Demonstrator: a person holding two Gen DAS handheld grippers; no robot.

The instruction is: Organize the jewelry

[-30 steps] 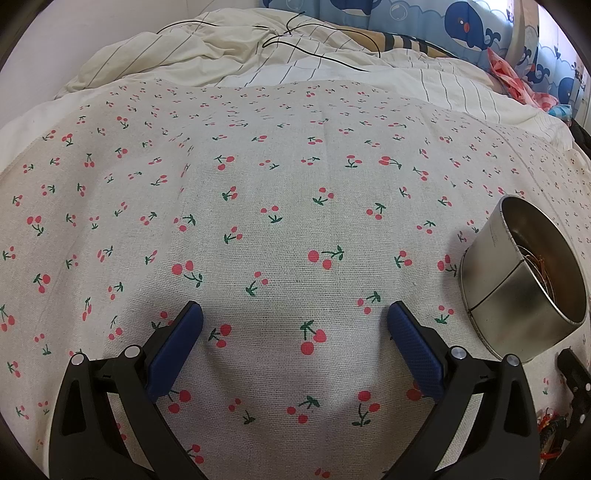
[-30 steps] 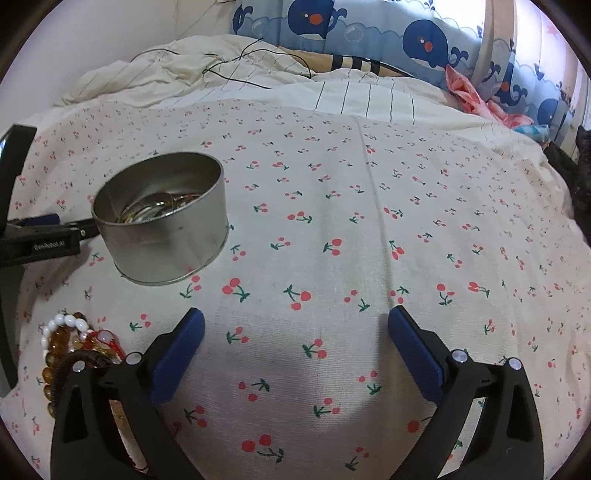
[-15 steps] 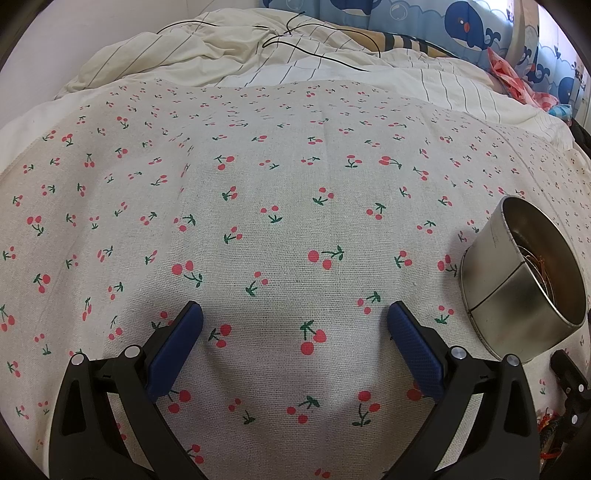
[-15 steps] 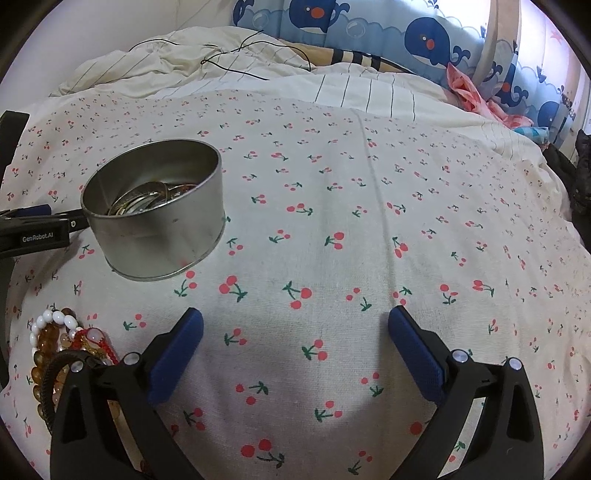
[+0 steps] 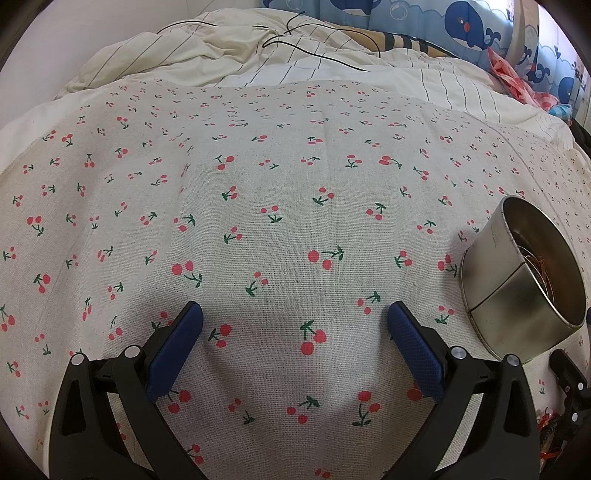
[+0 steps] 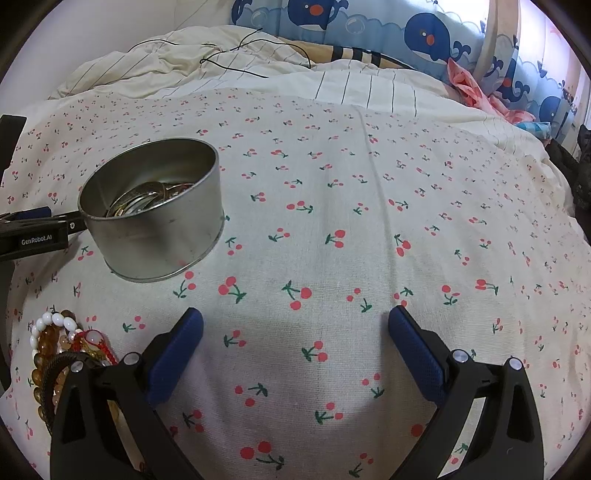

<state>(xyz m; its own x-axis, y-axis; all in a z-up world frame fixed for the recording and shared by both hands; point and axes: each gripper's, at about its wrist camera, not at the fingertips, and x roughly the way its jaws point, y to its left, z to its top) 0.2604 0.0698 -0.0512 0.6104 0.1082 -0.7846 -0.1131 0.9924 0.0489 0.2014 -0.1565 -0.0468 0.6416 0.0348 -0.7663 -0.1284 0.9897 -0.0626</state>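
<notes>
A round metal tin (image 6: 155,225) stands on the cherry-print cloth (image 6: 332,258) with several bangles (image 6: 147,199) inside. It also shows at the right edge of the left wrist view (image 5: 524,284). A pile of bead bracelets (image 6: 59,350), white, amber, red and dark, lies on the cloth in front of the tin, partly hidden by my right gripper's left finger. My right gripper (image 6: 295,350) is open and empty, to the right of the pile. My left gripper (image 5: 295,343) is open and empty over bare cloth, left of the tin.
A rumpled striped duvet (image 6: 258,74) with a thin black cable (image 6: 236,55) lies at the back. Whale-print fabric (image 6: 424,33) and pink cloth (image 6: 469,88) are at the far right. The left gripper's body (image 6: 33,236) shows beside the tin.
The right gripper has moved slightly forward and to the left, so the tin and bracelets sit lower and larger in its view. The left gripper has stayed still.
</notes>
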